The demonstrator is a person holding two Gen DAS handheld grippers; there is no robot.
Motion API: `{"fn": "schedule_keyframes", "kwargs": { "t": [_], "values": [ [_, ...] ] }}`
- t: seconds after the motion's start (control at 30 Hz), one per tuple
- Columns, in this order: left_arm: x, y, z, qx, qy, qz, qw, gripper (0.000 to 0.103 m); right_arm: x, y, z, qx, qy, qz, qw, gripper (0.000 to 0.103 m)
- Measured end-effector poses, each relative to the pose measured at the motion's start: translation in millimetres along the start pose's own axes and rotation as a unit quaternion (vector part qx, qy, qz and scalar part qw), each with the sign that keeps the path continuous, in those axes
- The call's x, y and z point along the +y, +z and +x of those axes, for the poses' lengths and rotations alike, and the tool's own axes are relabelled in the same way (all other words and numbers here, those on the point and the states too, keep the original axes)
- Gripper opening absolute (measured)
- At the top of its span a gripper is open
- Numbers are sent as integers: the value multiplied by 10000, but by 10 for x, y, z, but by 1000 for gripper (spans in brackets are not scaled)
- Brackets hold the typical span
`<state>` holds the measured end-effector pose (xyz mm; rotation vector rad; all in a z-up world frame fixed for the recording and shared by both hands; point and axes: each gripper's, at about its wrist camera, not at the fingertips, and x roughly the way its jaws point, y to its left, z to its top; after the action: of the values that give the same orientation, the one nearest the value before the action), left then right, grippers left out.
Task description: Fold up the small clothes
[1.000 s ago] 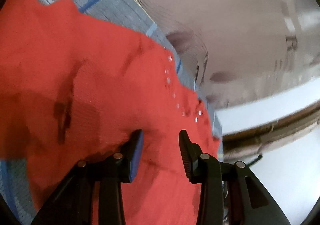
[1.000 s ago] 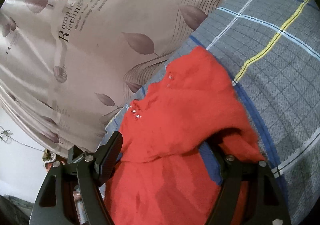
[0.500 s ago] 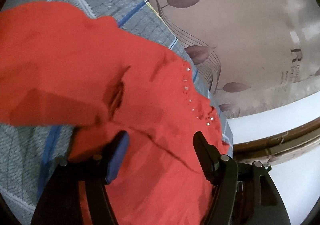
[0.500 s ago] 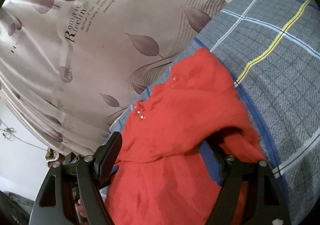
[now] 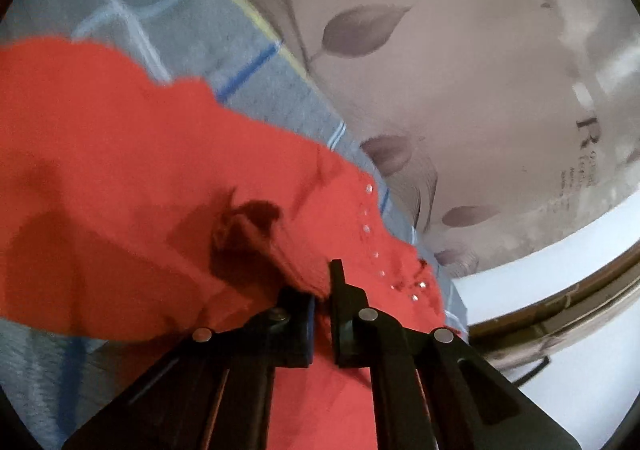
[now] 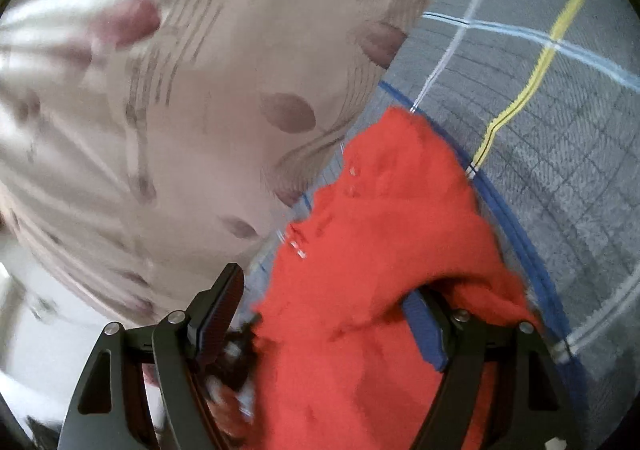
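A small red garment [image 5: 120, 154] with a row of shiny studs [image 5: 374, 254] lies crumpled on a grey checked bed sheet [image 5: 248, 62]. My left gripper [image 5: 320, 282] is shut on a raised fold of the red cloth, which bunches up just ahead of the tips. In the right wrist view the same red garment [image 6: 380, 230] runs between the fingers of my right gripper [image 6: 324, 290], which stands open wide. The cloth drapes over the right finger's blue pad [image 6: 424, 326]. The left finger [image 6: 224, 302] is bare and hangs past the bed's edge.
A beige curtain with leaf prints [image 5: 460, 70] hangs close behind the bed's far edge, also in the right wrist view as the curtain [image 6: 160, 130]. The checked sheet [image 6: 560, 130] spreads to the right of the garment. A white wall and a brown frame [image 5: 560, 290] show at the lower right.
The left jaws spread wider, then closed on a fold of the red cloth and pulled it up into a ridge. The right gripper stayed open and its view shifted slightly, now blurred.
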<state>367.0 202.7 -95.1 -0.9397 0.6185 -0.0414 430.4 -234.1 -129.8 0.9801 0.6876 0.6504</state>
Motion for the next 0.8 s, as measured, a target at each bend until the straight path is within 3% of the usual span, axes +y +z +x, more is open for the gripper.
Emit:
{"fn": "schedule_keyframes", "kwargs": {
  "t": [0.13, 0.23, 0.33, 0.4, 0.47, 0.53, 0.6, 0.7, 0.8],
  "values": [
    [-90, 12, -109, -314, 12, 284, 9991, 5, 0, 88, 96, -167, -62, 155, 9997, 74],
    [-96, 42, -200, -572, 167, 320, 9977, 5, 63, 95, 29, -555, -216, -54, 9982, 64],
    [-77, 30, -146, -439, 339, 471, 9973, 5, 15, 52, -45, -666, -429, -54, 9968, 61],
    [-64, -21, -64, -319, 536, 628, 9961, 5, -82, 15, -82, -690, -692, 23, 9952, 51],
    [8, -81, 16, -161, 655, 648, 9956, 5, -151, 43, -93, -510, -591, 126, 9969, 49],
    [92, -78, 1, -157, 555, 457, 9973, 5, -197, 79, -100, -24, -221, 422, 9989, 51],
    [117, -72, -26, -218, 587, 403, 9972, 5, -199, 15, -213, 439, -172, 597, 9971, 54],
    [146, -108, -18, -219, 595, 343, 9974, 5, 63, -61, -410, 757, -620, -219, 9950, 51],
    [89, -153, -37, -322, 646, 498, 9961, 5, 541, 88, -510, 522, -1470, -1885, 9696, 44]
  ]
}}
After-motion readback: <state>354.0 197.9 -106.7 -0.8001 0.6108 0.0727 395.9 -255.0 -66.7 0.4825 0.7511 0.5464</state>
